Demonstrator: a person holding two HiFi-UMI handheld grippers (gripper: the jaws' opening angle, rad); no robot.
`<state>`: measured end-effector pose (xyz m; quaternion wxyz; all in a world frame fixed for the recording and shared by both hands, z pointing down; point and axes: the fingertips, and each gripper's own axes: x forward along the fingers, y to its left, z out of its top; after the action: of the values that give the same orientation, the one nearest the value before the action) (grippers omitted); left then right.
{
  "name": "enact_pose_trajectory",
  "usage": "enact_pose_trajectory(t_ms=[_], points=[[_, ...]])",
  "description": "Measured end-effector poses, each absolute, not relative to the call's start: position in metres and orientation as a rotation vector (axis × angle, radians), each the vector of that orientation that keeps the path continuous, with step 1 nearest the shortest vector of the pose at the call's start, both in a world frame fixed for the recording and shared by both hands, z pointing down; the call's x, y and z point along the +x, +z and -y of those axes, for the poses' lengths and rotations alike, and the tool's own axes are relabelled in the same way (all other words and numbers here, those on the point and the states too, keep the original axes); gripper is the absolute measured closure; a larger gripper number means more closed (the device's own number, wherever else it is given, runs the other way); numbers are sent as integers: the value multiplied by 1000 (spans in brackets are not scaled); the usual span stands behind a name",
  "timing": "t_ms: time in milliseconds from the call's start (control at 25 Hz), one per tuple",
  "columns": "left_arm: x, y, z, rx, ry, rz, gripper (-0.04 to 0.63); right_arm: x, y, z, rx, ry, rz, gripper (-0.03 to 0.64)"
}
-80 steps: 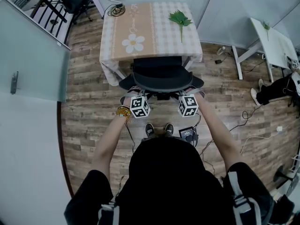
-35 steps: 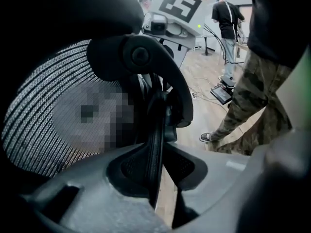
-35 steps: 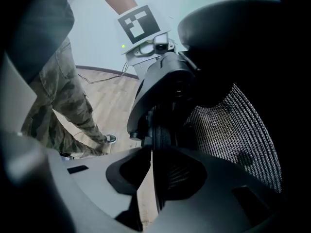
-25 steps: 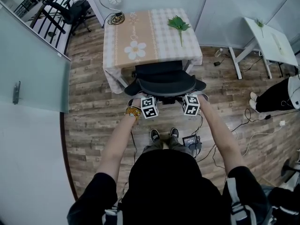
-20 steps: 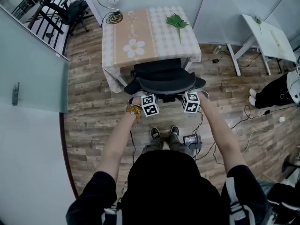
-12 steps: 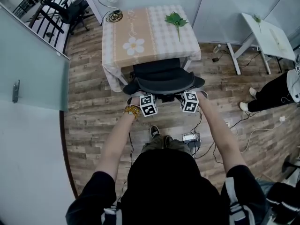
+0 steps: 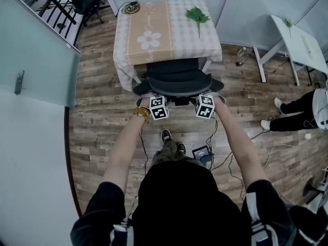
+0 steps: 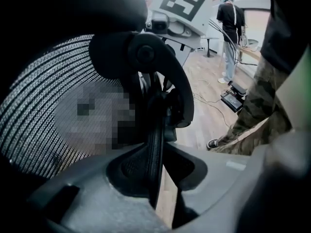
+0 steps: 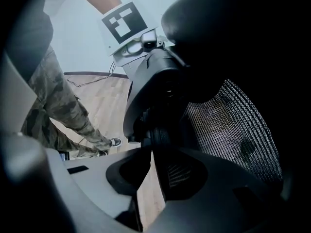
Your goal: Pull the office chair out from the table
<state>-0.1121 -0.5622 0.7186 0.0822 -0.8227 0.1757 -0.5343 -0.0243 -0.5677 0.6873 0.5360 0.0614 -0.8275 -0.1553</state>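
step: likely dragging office chair point(image 7: 177, 81) toward frame bottom, off table point(image 7: 174, 40) | left gripper point(image 8: 156, 178), right gripper point(image 9: 151, 176): both clenching backrest rim point(image 8: 155, 144) | advice: pulling evenly, avoiding swivel

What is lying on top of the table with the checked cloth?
A green leafy sprig near the far right corner and a coiled black cable at the far left corner. The cloth covers the tabletop itself, so its surface cannot be seen.

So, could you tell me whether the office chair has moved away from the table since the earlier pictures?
No, not visibly: in the head view the office chair sits just as close to the near edge of the table as before.
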Motion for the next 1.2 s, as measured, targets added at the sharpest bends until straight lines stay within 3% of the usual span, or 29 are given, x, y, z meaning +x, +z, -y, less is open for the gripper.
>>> enact_pose_trajectory(t_ms=[1200], points=[[-101,723,495,-2456,-1617,-572,500,-14,692,502,108,-394,2003,545]])
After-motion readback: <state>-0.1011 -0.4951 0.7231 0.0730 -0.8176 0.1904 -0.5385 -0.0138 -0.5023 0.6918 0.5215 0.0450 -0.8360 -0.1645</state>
